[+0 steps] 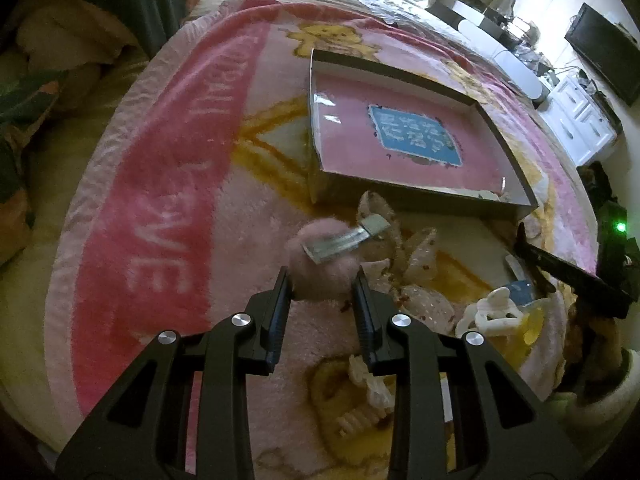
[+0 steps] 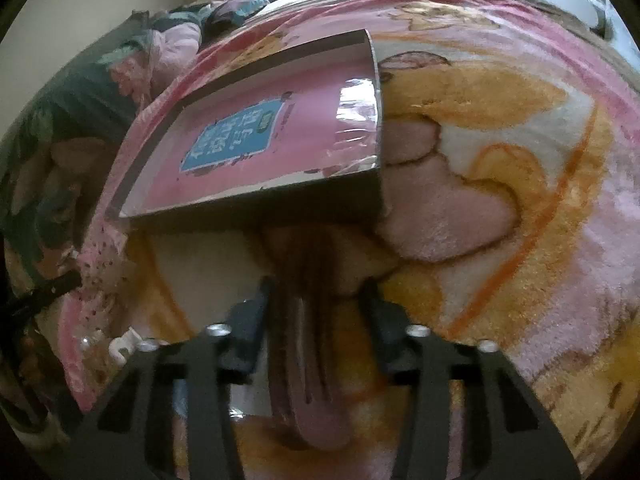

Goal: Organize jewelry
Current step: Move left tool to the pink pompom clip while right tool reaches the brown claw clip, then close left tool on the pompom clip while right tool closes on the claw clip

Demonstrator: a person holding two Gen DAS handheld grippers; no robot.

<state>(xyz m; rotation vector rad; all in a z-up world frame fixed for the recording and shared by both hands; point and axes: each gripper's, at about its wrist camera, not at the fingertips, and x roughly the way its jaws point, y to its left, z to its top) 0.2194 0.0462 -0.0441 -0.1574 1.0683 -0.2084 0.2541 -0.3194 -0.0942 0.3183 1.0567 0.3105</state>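
In the left wrist view my left gripper is shut on a pink fluffy hair clip with a metal bar, just above the blanket. In front of it lies a shallow cardboard box with a pink floor and a blue label. In the right wrist view my right gripper is shut on a long mauve hair piece, blurred, close to the box's near wall. Clear speckled clips and a white claw clip lie right of the left gripper.
Everything lies on a pink and yellow fleece blanket spread over a bed. A white beaded piece sits under the left gripper. The other tool's black body reaches in from the right. White drawers and a screen stand beyond the bed.
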